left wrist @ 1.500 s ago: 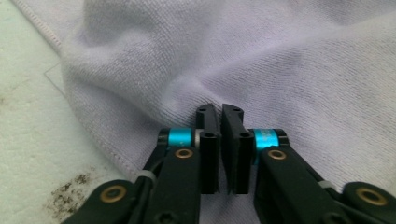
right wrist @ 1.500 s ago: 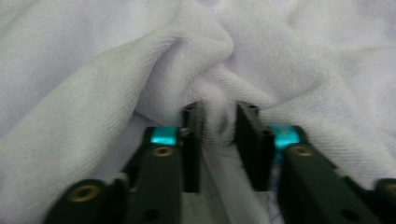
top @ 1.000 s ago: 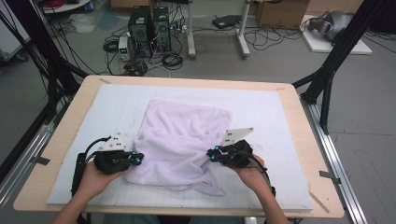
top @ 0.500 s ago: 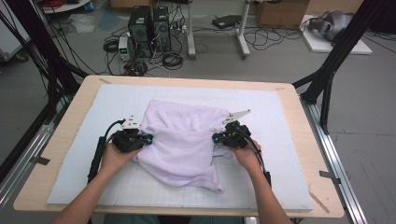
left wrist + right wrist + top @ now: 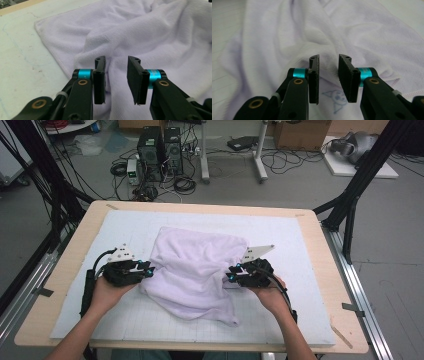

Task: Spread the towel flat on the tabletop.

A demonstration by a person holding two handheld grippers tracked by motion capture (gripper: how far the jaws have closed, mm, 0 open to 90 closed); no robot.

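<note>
Towel (image 5: 197,270), pale lilac and rumpled, lies at the middle of the white mat (image 5: 300,250) in the high view. The left gripper (image 5: 148,268) sits at its nine o'clock edge, the right gripper (image 5: 231,272) at its three o'clock edge, each in a hand.

In the left gripper view, the left gripper (image 5: 116,75) has just been opening; a ridge of towel (image 5: 150,37) lies in the gap, and the pads stand clear of it. Bare mat (image 5: 22,62) shows at nine o'clock.

In the right gripper view, the right gripper (image 5: 328,75) has likewise just been opening, released, with a fold of towel (image 5: 287,37) between the jaws. A small printed cartoon figure (image 5: 334,96) shows on the cloth at six o'clock.
</note>
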